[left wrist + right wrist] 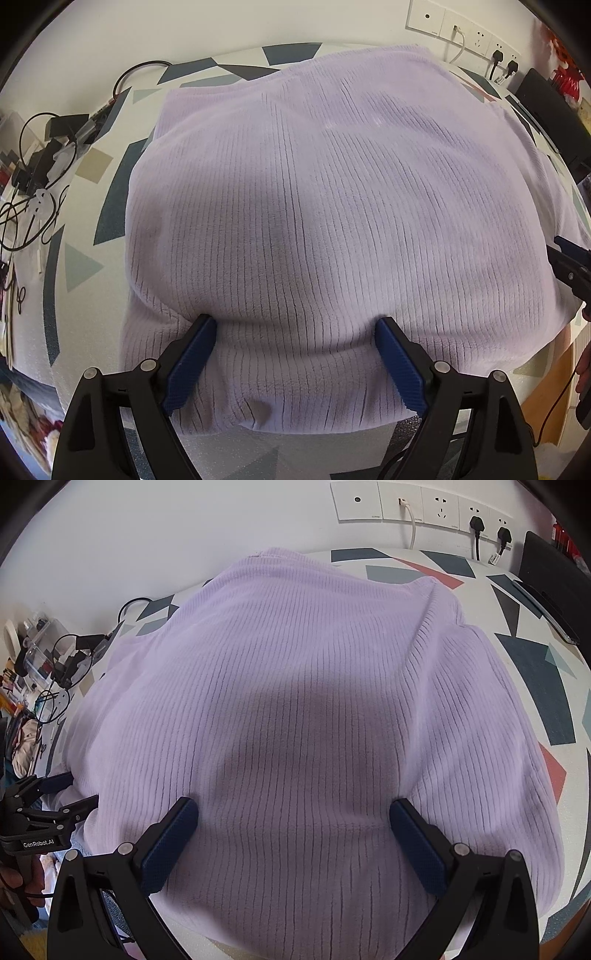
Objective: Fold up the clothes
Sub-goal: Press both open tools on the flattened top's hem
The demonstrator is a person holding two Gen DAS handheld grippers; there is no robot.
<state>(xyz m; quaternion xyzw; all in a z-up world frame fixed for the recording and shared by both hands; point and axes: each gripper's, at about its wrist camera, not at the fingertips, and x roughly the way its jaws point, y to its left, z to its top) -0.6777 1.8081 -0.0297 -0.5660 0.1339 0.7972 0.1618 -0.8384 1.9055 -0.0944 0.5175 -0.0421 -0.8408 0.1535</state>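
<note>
Left wrist view, my left tool (295, 326) spread wide over the lilac sweater (332, 206) on the bench (88, 258), gripping nothing, my right tool (293, 808) equally wide, empty.

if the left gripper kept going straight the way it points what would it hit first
Most likely the lilac ribbed knit garment: the left gripper, jaws open, already has its blue-padded fingertips at the fabric, which fills the view ahead. Beyond lie the patterned table and white wall, though depth is unclear.

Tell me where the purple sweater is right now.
The purple sweater lies spread on the patterned table in both wrist views, under both open tongs, with the wall sockets behind it.
</note>
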